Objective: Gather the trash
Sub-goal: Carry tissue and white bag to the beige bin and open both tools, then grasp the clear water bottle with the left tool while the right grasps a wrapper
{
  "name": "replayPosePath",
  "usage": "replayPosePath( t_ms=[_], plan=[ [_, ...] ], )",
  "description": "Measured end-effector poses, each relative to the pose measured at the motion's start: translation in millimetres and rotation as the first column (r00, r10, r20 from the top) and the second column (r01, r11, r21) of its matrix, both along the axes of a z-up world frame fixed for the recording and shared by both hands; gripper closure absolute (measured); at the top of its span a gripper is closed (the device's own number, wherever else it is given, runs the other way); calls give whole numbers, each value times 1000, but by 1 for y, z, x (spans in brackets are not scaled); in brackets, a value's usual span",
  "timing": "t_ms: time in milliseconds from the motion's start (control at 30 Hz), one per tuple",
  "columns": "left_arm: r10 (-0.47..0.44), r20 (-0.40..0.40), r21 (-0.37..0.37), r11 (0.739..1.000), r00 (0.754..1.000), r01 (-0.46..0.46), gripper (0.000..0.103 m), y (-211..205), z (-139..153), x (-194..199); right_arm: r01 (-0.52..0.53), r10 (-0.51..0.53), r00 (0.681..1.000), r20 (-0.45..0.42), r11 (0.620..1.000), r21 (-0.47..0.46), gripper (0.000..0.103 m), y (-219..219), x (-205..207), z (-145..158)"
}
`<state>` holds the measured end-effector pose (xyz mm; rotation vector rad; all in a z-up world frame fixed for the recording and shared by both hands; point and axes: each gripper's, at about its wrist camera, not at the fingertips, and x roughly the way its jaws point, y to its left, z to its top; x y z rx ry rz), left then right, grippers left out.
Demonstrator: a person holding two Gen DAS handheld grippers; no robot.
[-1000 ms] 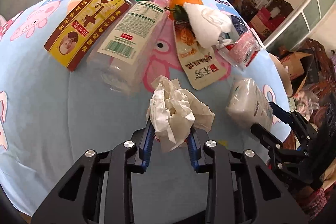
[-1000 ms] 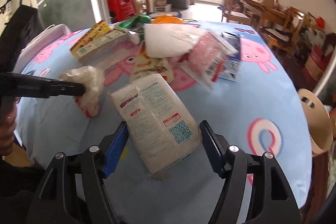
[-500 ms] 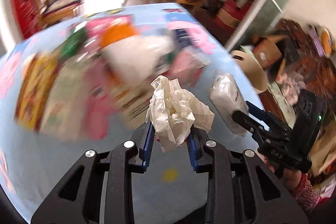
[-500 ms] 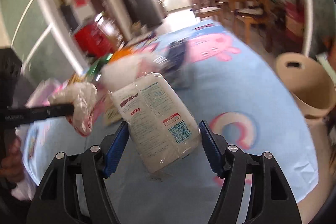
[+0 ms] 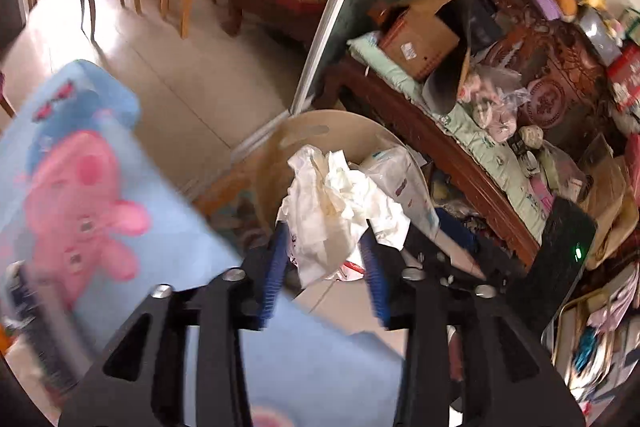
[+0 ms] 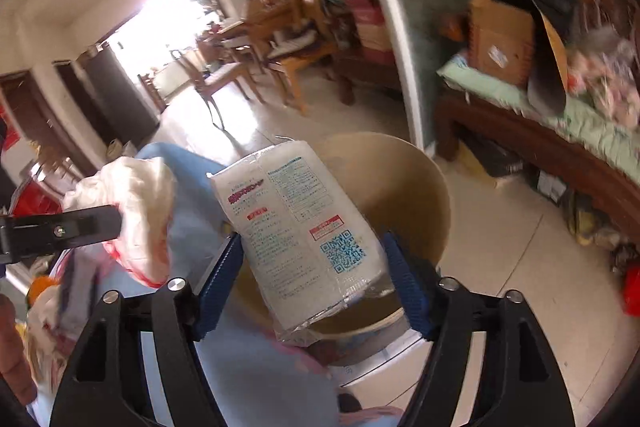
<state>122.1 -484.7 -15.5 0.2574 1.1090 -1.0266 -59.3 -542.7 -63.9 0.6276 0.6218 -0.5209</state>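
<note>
Item: crumpled tissue (image 5: 340,211), being gripped between the closed fingers of the left gripper (image 5: 324,259). Item: white packet (image 6: 298,239), being clamped in the right gripper (image 6: 316,279). Both are now being carried off the table edge (image 5: 224,251), from above the tabletop a second ago, toward the bin (image 6: 436,195); disposal is judged imminent. Bin contents cannot be told.
</note>
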Motion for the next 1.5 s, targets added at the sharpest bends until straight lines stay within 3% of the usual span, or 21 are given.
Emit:
replayPosePath(
  t_ms=[67,233,300,400,467,567,667,800,933,1000,1167,1267,1367,1500],
  plan=[
    [37,-9,24,999,999,-36,31,-14,-13,7,30,-30,1000,-1,999,15,25,-4,1,-8],
    [78,36,-10,997,996,-78,32,16,4,6,41,-40,996,82,999,-8,27,6,-15,7],
    [86,61,-51,995,994,-83,31,48,18,-3,11,-10,992,125,1000,-9,40,16,-27,17],
    [99,81,-101,991,992,-91,31,124,32,-23,-131,127,978,163,991,12,62,51,-14,30],
    [121,84,-102,988,989,-113,31,171,34,-34,-240,231,958,172,970,34,68,81,0,31],
    [213,83,-96,974,974,-205,31,255,33,-40,-399,382,906,184,914,66,68,132,25,31],
    [353,104,-63,935,930,-348,33,335,28,-34,-516,505,847,166,856,28,67,186,43,35],
    [521,62,-64,853,852,-517,37,412,20,-19,-626,630,771,89,776,-74,65,248,76,45],
    [608,67,-102,793,791,-601,35,455,25,-24,-658,663,747,46,748,-90,65,273,97,46],
    [643,89,-95,766,761,-636,31,472,23,-28,-678,681,732,37,732,-60,95,278,106,41],
    [653,150,-43,755,742,-655,25,483,10,-27,-721,718,689,98,693,-2,96,301,79,50],
    [648,198,-9,752,736,-660,23,474,-2,-19,-713,702,696,153,700,34,96,298,58,56],
    [606,245,66,769,757,-636,24,456,-18,-8,-692,673,717,184,719,66,96,289,34,60],
    [568,319,138,764,759,-630,43,442,-34,-6,-659,633,748,200,743,116,96,273,16,57]
  ],
)
